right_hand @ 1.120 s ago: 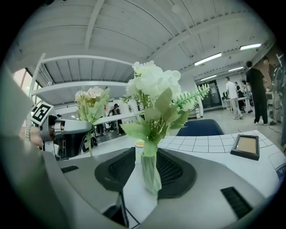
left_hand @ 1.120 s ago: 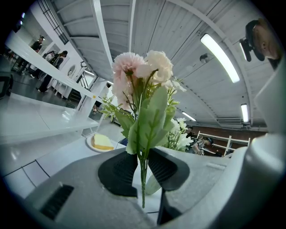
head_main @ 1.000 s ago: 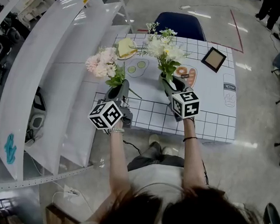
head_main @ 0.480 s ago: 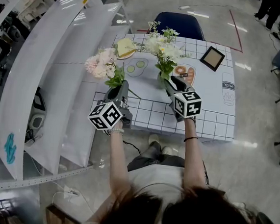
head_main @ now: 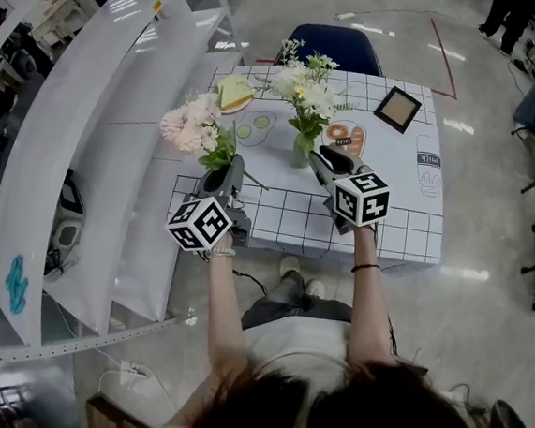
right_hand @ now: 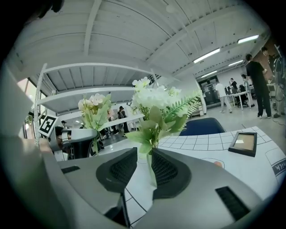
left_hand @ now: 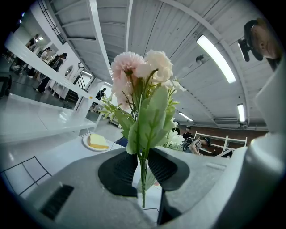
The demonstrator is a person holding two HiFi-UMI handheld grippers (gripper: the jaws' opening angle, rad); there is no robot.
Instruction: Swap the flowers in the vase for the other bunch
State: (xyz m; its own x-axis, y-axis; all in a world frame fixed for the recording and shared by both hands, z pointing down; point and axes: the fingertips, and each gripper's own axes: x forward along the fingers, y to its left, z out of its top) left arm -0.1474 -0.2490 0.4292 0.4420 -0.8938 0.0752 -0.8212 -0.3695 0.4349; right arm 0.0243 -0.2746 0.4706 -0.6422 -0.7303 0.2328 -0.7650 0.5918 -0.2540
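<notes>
A pink bunch [head_main: 191, 124] is held by its stems in my left gripper [head_main: 225, 169], above the table's left edge. In the left gripper view the thin green stems [left_hand: 143, 179] are pinched between the dark pads of that gripper [left_hand: 143, 167]. A white bunch [head_main: 303, 89] stands upright in a narrow glass vase [head_main: 301, 150] on the table. My right gripper [head_main: 322, 157] is just right of the vase, open, with its jaws just having closed a little. In the right gripper view the vase [right_hand: 152, 163] shows past the gap of the gripper [right_hand: 144, 170], with nothing pressed between the pads.
The gridded white table [head_main: 389, 220] carries a plate with a yellow cake [head_main: 234, 92] at the back left and a picture frame [head_main: 397, 108] at the back right. A blue chair [head_main: 331, 47] stands behind it. White shelving [head_main: 95, 145] runs along the left.
My right gripper has drawn back a little from the vase, which now shows beside its tips. The left gripper and the pink bunch have stayed put.
</notes>
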